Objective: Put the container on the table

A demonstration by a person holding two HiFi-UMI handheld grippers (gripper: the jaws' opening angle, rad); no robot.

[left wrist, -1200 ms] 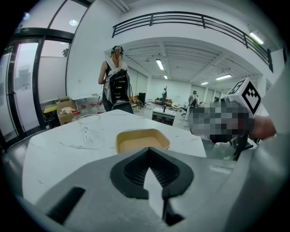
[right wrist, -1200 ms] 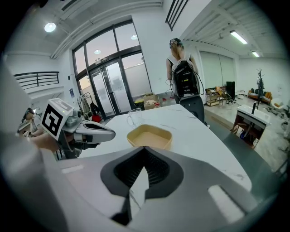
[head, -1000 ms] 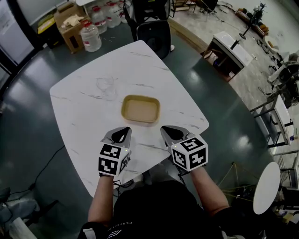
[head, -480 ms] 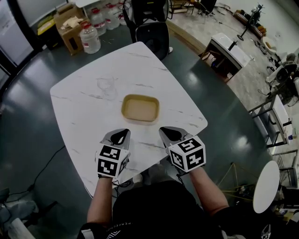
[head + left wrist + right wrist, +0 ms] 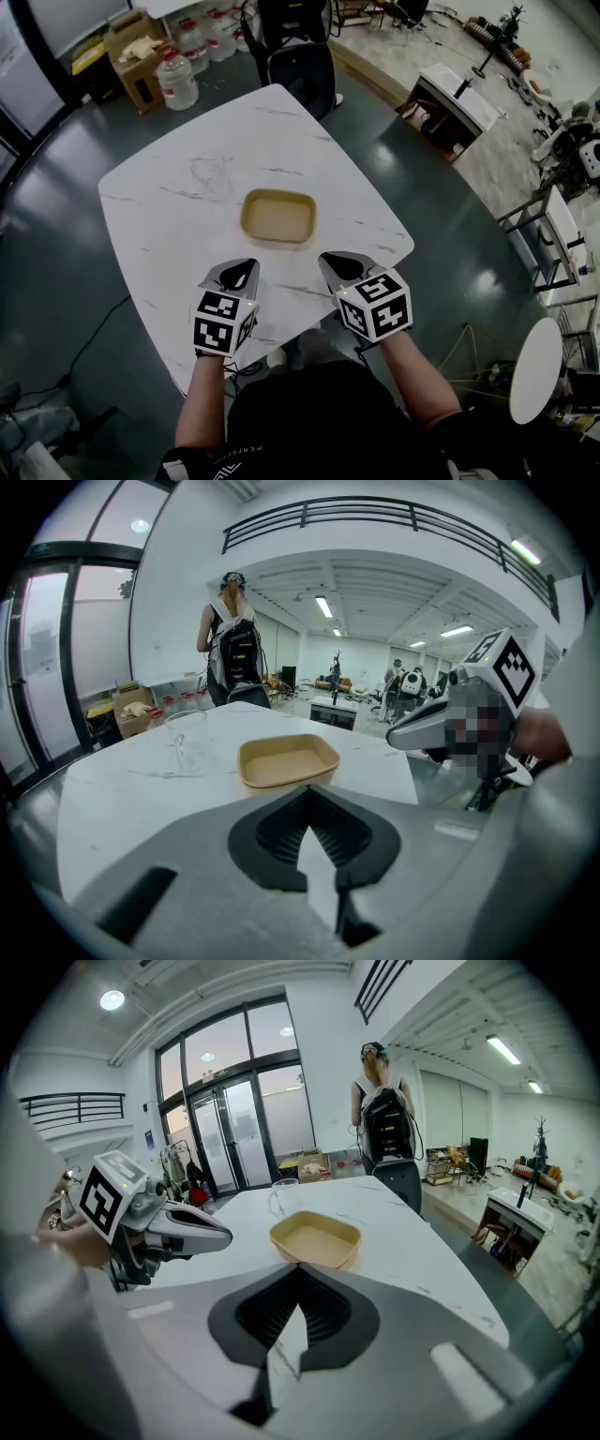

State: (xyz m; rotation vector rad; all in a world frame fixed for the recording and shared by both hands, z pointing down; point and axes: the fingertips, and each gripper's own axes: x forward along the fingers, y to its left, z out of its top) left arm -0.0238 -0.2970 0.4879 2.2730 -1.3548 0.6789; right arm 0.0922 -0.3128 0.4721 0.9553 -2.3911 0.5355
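Observation:
The container (image 5: pixel 278 217), a shallow tan rectangular tray, rests flat and empty on the white marble table (image 5: pixel 169 244) near its middle. My left gripper (image 5: pixel 239 266) hovers over the table's near edge, a short way in front of the container's left corner. Its jaws are shut with nothing between them. My right gripper (image 5: pixel 337 262) is level with it on the other side, also shut and empty. The container (image 5: pixel 287 761) lies just beyond the jaw tips of the left gripper (image 5: pixel 307 789). The right gripper (image 5: pixel 298 1269) likewise faces the container (image 5: pixel 315 1238).
A clear glass (image 5: pixel 210 171) stands on the table left of and behind the container. Past the far corner are a black chair (image 5: pixel 305 70), water bottles (image 5: pixel 176 75) and a cardboard box (image 5: pixel 136 47). A person with a backpack (image 5: pixel 232 653) stands beyond the table.

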